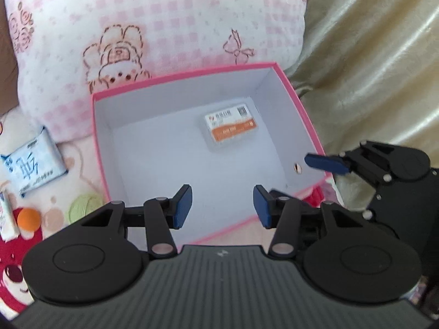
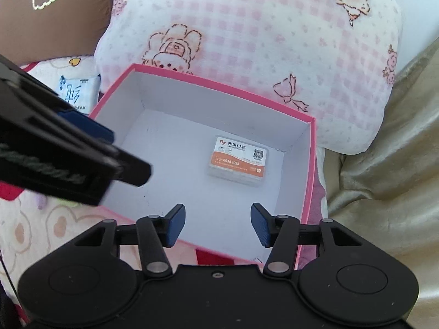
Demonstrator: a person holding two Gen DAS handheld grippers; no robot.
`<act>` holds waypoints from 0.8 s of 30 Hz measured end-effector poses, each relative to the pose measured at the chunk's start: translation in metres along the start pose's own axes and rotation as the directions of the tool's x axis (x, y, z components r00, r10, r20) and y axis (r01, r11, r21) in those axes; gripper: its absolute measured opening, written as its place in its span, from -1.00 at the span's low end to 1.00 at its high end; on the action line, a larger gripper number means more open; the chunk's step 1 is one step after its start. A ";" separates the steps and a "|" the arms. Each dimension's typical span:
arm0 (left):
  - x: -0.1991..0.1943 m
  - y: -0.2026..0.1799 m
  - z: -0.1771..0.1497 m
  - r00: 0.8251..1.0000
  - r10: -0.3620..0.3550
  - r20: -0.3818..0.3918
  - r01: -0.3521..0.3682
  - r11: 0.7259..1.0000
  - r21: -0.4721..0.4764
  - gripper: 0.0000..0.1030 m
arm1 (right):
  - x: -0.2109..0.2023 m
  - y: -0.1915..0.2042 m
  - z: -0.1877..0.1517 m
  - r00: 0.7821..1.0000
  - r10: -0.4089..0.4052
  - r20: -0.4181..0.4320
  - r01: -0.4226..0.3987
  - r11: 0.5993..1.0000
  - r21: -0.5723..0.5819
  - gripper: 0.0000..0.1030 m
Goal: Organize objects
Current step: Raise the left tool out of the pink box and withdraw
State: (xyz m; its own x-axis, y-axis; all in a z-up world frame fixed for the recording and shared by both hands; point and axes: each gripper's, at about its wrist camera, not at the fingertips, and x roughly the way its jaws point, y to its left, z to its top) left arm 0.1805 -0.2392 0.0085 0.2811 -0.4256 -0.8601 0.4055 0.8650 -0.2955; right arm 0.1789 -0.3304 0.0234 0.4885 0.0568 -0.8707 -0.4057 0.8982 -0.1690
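A pink box (image 1: 178, 96) with a white inside lies open on the bed. A small clear case with an orange-and-white label (image 1: 231, 123) rests flat on its floor toward the far right corner, also visible in the right wrist view (image 2: 238, 161). My left gripper (image 1: 222, 205) hangs open above the box's near edge with nothing between its blue pads. My right gripper (image 2: 217, 224) is open too, empty, over the near side of the box (image 2: 219, 104). One right gripper finger (image 1: 326, 163) reaches over the box's right wall.
A pink checked pillow (image 1: 164, 13) lies behind the box and gold fabric (image 1: 370, 54) to its right. Left of the box are a blue-white tissue pack (image 1: 30, 164), an orange ball (image 1: 28, 219), a green yarn ball (image 1: 85, 208) and a white packet (image 1: 6, 213).
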 end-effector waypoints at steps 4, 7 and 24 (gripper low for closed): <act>-0.020 0.001 -0.013 1.000 0.013 -0.013 -0.012 1.000 0.014 -0.08 | -0.010 0.006 -0.005 1.000 -0.008 0.009 0.008 1.000 0.005 0.13; -0.036 0.005 -0.021 1.000 0.017 0.000 -0.017 1.000 0.022 -0.08 | -0.018 0.010 -0.007 1.000 -0.006 0.005 0.005 1.000 0.019 0.13; -0.086 0.031 -0.081 0.999 0.025 0.023 -0.025 0.999 0.023 0.03 | -0.065 0.063 -0.016 0.998 0.034 0.045 -0.031 0.998 -0.062 0.44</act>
State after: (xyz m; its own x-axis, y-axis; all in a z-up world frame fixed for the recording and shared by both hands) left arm 0.0984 -0.1545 0.0392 0.3111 -0.4104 -0.8572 0.4182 0.8691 -0.2643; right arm 0.1091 -0.2846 0.0619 0.5091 0.1067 -0.8541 -0.4678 0.8672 -0.1705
